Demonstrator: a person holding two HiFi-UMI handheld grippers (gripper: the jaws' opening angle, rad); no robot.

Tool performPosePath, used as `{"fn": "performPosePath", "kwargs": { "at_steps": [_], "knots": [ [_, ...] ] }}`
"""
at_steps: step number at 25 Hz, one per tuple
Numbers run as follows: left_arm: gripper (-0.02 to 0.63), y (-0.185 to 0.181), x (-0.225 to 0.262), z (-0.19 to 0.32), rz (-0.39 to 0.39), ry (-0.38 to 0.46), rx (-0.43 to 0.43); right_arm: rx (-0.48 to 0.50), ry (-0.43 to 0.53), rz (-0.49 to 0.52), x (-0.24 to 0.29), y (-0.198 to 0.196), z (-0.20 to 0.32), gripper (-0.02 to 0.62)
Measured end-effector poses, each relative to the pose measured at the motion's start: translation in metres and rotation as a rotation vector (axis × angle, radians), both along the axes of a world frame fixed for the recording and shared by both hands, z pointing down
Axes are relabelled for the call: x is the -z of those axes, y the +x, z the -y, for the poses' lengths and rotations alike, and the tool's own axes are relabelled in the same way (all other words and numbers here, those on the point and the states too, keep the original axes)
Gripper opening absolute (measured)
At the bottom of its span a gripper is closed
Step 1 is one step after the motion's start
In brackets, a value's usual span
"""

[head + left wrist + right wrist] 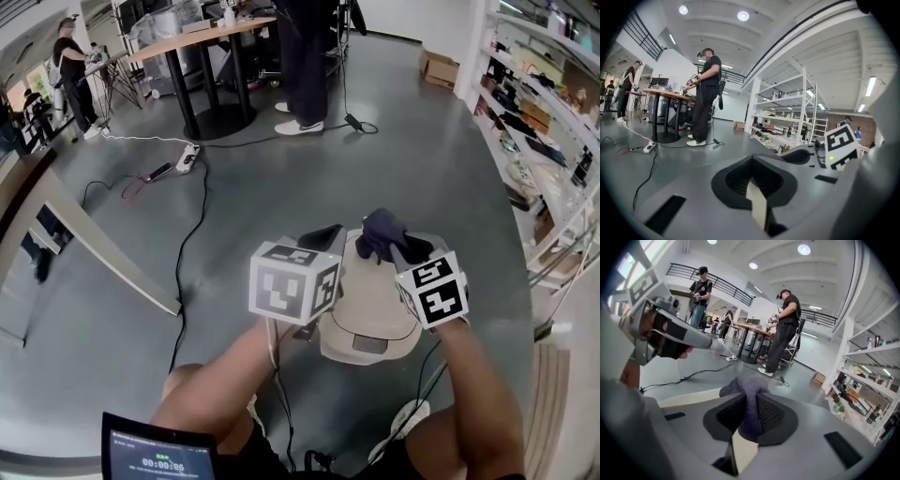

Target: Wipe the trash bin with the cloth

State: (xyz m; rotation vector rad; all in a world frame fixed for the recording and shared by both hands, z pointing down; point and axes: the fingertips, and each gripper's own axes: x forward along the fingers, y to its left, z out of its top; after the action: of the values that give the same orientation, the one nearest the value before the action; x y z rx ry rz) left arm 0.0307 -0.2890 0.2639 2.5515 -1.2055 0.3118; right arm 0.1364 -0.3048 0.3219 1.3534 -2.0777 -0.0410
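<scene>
As right gripper holds cloth on trash bin — left gripper closed.

The bin stands on the floor, the cloth on its far rim between the jaws of the right gripper, the left gripper just left of it, shelves along the right.

The head view looks steeply down on the beige plastic trash bin. Both gripper views sit low beside it and face level outward. All three views share the round wooden worktop.
</scene>
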Motion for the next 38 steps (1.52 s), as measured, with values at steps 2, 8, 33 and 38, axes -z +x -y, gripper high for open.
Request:
{"fn": "performPosePath", "kwargs": {
  "at_steps": [2, 8, 33, 38],
  "knots": [
    [0.002, -0.002, 0.000, 0.001, -0.002, 0.000, 0.004, 0.049, -0.014, -0.003, -0.003, -0.019, -0.005, 0.069],
    [0.002, -0.006, -0.003, 0.002, -0.001, -0.001, 0.012, 0.142, -0.106, -0.048, -0.036, -0.049, -0.011, 0.069],
    [0.002, 0.020, -0.006, -0.012, 0.011, 0.000, -0.023, 0.033, -0.197, -0.028, -0.063, 0.043, -0.027, 0.069],
    [0.002, 0.032, -0.009, -0.016, 0.021, -0.003, -0.031, 0.009, -0.203, -0.035, -0.064, 0.067, -0.036, 0.069]
  ]
}}
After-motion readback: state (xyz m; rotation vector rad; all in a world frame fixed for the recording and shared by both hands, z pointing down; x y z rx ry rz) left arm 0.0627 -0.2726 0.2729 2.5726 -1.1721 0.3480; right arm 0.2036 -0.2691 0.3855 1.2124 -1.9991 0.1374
